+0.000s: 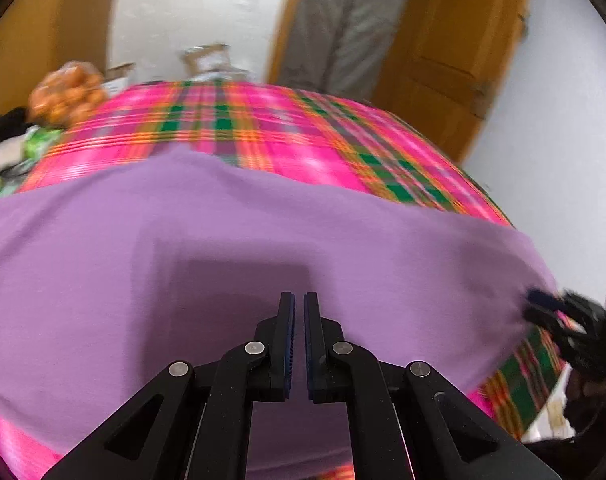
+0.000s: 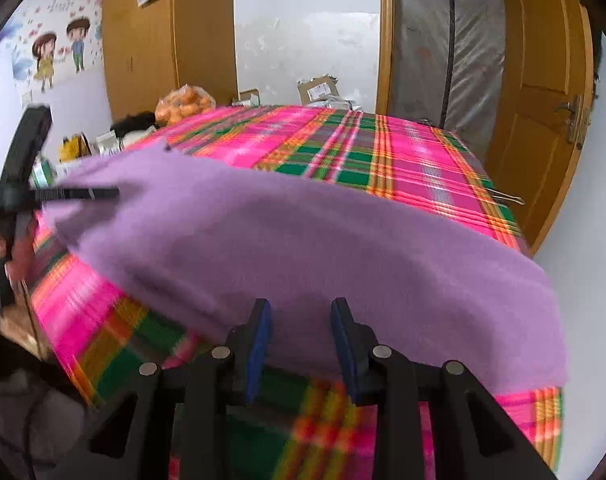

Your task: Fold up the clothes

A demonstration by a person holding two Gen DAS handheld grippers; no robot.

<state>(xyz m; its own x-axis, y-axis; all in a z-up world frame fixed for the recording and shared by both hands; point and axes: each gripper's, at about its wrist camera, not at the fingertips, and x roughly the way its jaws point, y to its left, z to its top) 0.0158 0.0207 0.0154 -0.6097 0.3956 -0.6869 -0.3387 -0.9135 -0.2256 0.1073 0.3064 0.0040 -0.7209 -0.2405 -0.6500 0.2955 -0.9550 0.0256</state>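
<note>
Purple garment is lying spread across the plaid bed cover, its near hem right at the bed's near edge, so you're at the pick-up-the-edge stage by the look of it.

Your left gripper has its jaws together with nothing clearly pinched between them, it's just hovering over the cloth. Your right gripper has its jaws apart, straddling the near hem but not pressing on it, as far as I can tell.

Tips for doing this bit well:
- open the left one before you go for the hem
- grab both near corners evenly, far enough in that the fabric won't slip out
- lift both ends together and carry the hem to the far edge so the fold lands square

Frames are pretty blurry, so slow down a touch.
</note>
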